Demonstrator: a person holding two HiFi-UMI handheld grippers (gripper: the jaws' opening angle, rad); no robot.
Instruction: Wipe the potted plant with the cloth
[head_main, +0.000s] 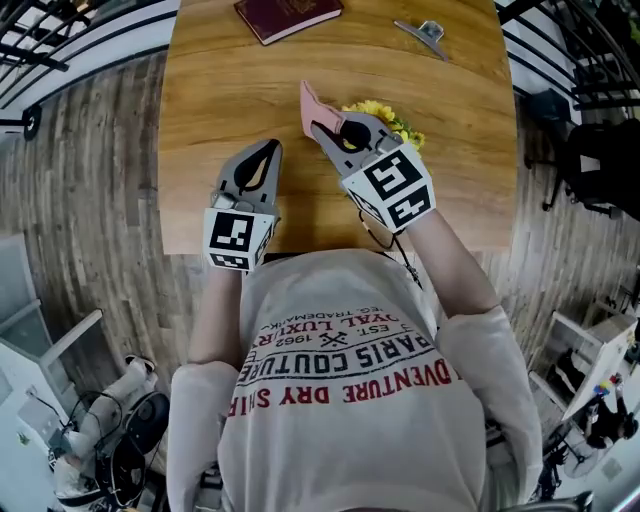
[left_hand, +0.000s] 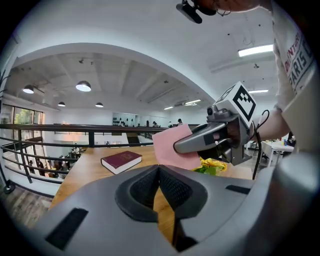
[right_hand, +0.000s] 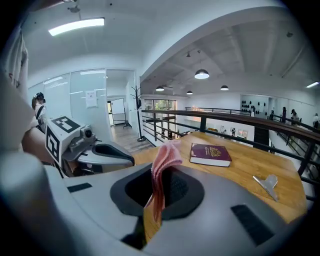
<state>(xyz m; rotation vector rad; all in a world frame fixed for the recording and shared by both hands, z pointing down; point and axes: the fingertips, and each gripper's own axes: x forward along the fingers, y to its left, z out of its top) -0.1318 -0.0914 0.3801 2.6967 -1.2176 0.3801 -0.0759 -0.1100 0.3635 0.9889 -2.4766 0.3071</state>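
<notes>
My right gripper (head_main: 318, 130) is shut on a pink cloth (head_main: 309, 103), which stands up from between its jaws; in the right gripper view the cloth (right_hand: 162, 167) rises folded from the pads. The plant (head_main: 385, 114) with yellow flowers sits on the table just beyond and under that gripper, mostly hidden; in the left gripper view the plant (left_hand: 214, 165) peeks out below the cloth (left_hand: 172, 145). My left gripper (head_main: 268, 152) hovers shut and empty to the left of the right one (left_hand: 200, 142).
On the wooden table (head_main: 230, 80), a dark red book (head_main: 287, 16) lies at the far edge and a small metal clip (head_main: 424, 34) at the far right. A black railing (right_hand: 250, 125) runs beyond the table's far side.
</notes>
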